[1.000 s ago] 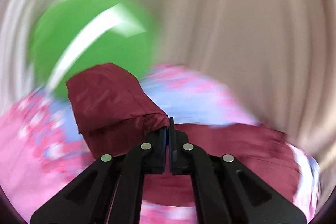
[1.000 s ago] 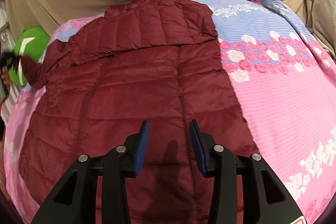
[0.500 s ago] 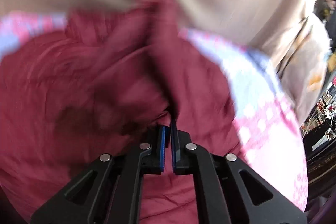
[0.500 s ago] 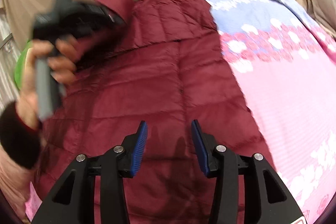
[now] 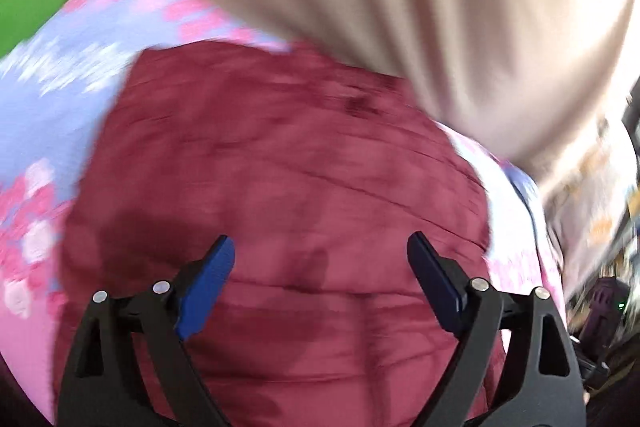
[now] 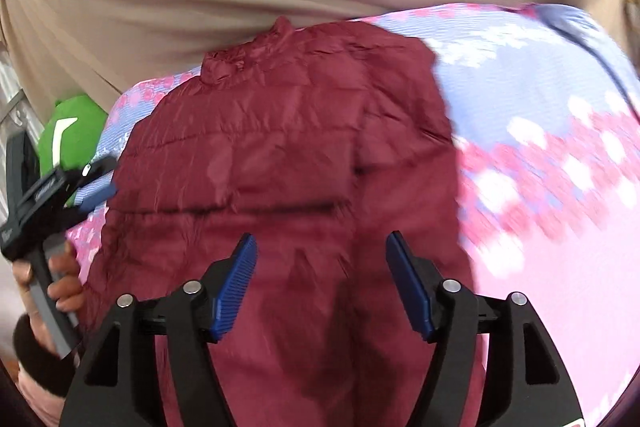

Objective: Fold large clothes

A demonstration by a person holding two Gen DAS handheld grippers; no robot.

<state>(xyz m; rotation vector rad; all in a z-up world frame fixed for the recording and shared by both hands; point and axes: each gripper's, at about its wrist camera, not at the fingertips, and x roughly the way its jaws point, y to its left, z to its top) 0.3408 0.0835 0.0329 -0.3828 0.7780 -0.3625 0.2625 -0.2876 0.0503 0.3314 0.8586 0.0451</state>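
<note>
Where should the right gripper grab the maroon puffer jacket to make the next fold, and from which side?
Probably the hem edge nearest the right gripper, approached from the near side with fingers low along the floral bedsheet. The jacket lies flat with its collar at the far end and its sides apparently folded in, so the near edge is the free one to pinch and carry toward the collar.

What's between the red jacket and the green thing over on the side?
In the right wrist view, a strip of flowered bedsheet lies between the red jacket and the green thing, with the left gripper hovering there.
</note>
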